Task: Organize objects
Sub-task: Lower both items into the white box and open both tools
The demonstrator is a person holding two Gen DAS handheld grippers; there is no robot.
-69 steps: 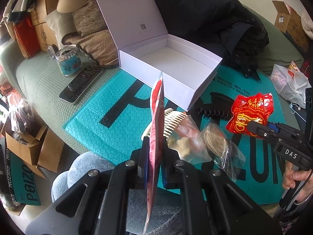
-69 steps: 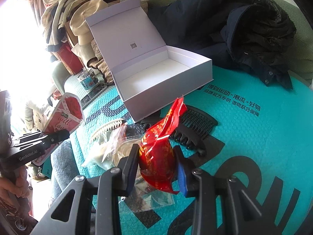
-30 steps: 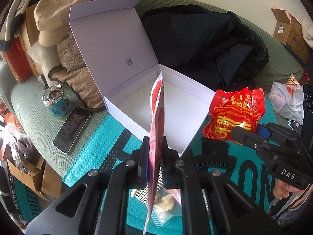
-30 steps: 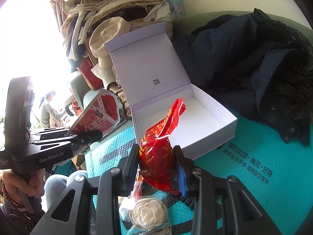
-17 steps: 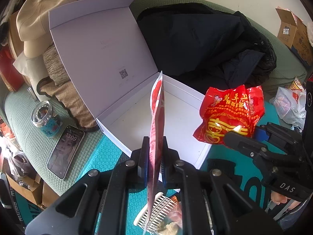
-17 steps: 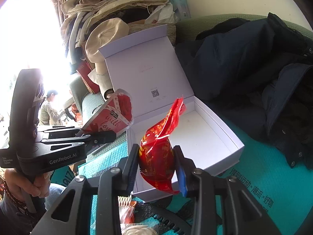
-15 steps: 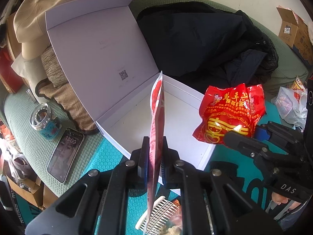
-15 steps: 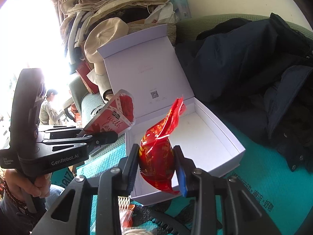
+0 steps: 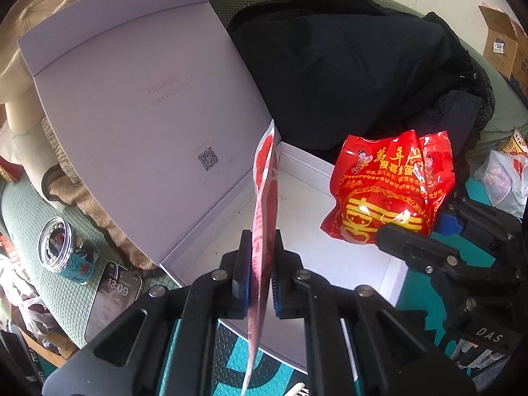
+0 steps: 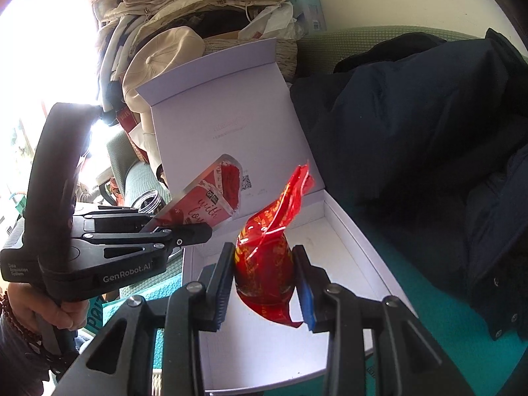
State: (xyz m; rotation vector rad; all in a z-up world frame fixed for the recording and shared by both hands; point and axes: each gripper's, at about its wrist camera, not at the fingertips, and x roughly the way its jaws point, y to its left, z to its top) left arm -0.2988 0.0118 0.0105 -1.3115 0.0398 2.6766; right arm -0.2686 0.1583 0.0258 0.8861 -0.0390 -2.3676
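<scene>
An open white box (image 9: 346, 264) (image 10: 333, 247) with its lid (image 9: 142, 125) standing up lies on a teal mat. My left gripper (image 9: 260, 270) (image 10: 188, 231) is shut on a flat red-and-white packet (image 9: 264, 204) (image 10: 214, 204), held edge-on over the box's near left part. My right gripper (image 10: 264, 283) (image 9: 389, 234) is shut on a crinkly red snack bag (image 10: 267, 257) (image 9: 392, 191) with gold print, held over the box's inside. Both grippers hover side by side above the box.
A dark jacket (image 9: 346, 66) (image 10: 429, 132) lies heaped behind and right of the box. Left of the box are a phone (image 9: 112, 300), a small jar (image 9: 66, 254) and cushions with a beige cap (image 10: 158, 59). A cardboard box (image 9: 505, 43) stands far right. A hand (image 10: 49, 310) grips the left handle.
Both grippers have moved forward from above the mat to above the open box, each still holding its item. The comb and hair clip on the mat have dropped out of view.
</scene>
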